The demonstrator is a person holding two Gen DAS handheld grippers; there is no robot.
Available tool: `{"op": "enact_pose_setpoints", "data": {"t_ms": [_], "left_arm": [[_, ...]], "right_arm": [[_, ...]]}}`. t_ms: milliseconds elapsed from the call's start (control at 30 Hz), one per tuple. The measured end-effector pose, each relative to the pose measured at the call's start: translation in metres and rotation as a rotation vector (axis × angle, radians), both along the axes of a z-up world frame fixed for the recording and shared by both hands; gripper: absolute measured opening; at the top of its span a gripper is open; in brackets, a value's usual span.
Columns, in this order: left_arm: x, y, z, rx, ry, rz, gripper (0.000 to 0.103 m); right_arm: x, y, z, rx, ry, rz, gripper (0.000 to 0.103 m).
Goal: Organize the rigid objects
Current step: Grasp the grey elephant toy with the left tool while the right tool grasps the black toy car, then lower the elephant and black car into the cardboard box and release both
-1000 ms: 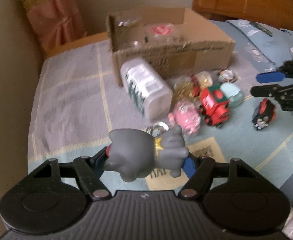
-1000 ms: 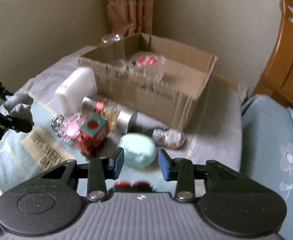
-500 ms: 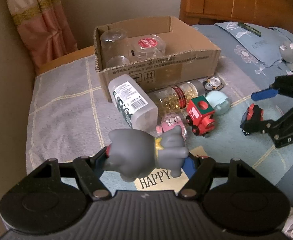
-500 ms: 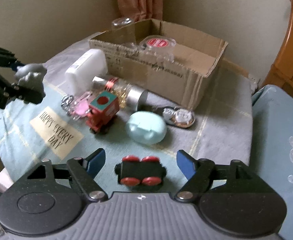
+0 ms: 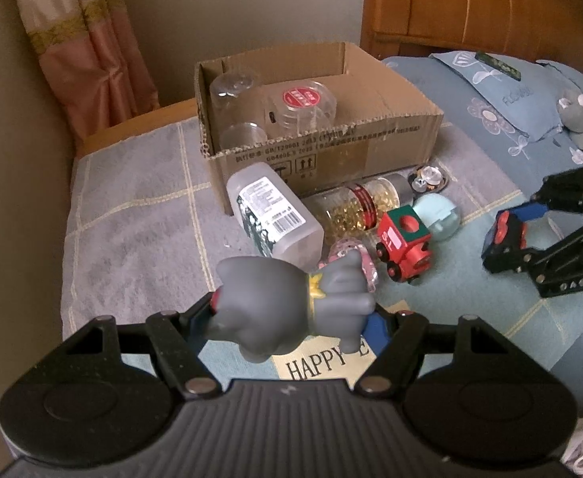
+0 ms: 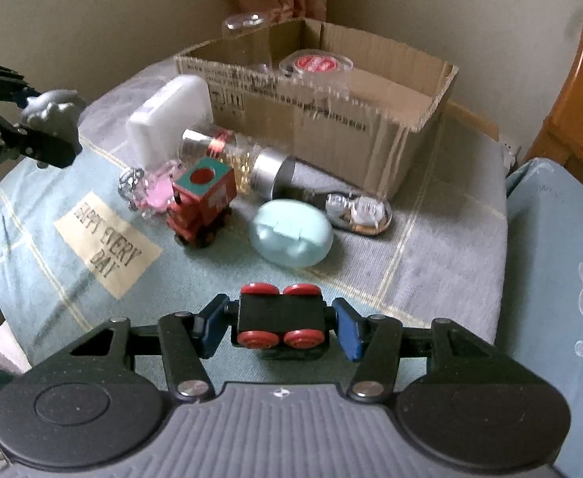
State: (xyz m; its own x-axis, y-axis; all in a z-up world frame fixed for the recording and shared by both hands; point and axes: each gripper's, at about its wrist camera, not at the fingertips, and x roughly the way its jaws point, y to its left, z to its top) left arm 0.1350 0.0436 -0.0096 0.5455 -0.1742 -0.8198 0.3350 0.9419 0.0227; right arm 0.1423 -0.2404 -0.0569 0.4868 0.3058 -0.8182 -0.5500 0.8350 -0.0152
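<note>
My left gripper (image 5: 291, 318) is shut on a grey toy figure (image 5: 287, 302) and holds it above the bedspread, near the front. It also shows at the left of the right wrist view (image 6: 52, 119). My right gripper (image 6: 277, 324) is shut on a black toy car with red wheels (image 6: 279, 318), also seen in the left wrist view (image 5: 506, 239). A cardboard box (image 5: 371, 147) at the back holds clear plastic jars (image 5: 303, 103). In front of it lie a white bottle (image 5: 275, 215), a bottle of yellow capsules (image 5: 355, 207), a red toy train (image 5: 403, 243), a mint-green case (image 6: 291, 235) and a pink toy (image 6: 156, 191).
A small clear trinket (image 6: 359, 211) lies by the box's corner. A "HAPPY EVERY DAY" patch (image 6: 108, 243) marks the bedspread. A wooden headboard (image 5: 470, 4) and blue pillow (image 5: 502, 95) are at the right, a curtain (image 5: 80, 40) and wall at the left.
My right gripper opened wide around the black car, then closed on it and lifted it. My left gripper, still holding the grey figure, has pulled back and risen slightly.
</note>
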Motion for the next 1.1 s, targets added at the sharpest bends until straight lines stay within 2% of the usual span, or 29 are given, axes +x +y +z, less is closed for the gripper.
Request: {"op": "enact_pose_setpoints", "data": {"t_ms": [233,400,533,600,700,733,1100], "left_arm": [[0.014,-0.003,0.016,0.008,-0.028,-0.032,0.073],[0.033,-0.006,0.032,0.009,-0.059,-0.049,0.073],[0.051,-0.009,0.045,0.003,-0.094,-0.053,0.073],[0.063,-0.010,0.050,0.002,-0.109,-0.050,0.073],[0.082,-0.013,0.058,0.006,-0.125,-0.055,0.073],[0.088,-0.014,0.061,0.008,-0.129,-0.057,0.073],[0.171,-0.032,0.086,-0.017,-0.140,-0.047,0.073]], "right_arm": [[0.018,0.003,0.043,-0.005,-0.110,0.017,0.061],[0.048,0.012,0.077,0.006,-0.199,0.024,0.061],[0.078,0.017,0.092,0.005,-0.239,0.033,0.061],[0.093,0.021,0.095,0.003,-0.244,0.040,0.062],[0.109,0.025,0.097,0.012,-0.262,0.039,0.087],[0.112,0.026,0.096,0.014,-0.267,0.037,0.090],[0.116,0.018,0.075,0.043,-0.220,-0.002,0.097]]}}
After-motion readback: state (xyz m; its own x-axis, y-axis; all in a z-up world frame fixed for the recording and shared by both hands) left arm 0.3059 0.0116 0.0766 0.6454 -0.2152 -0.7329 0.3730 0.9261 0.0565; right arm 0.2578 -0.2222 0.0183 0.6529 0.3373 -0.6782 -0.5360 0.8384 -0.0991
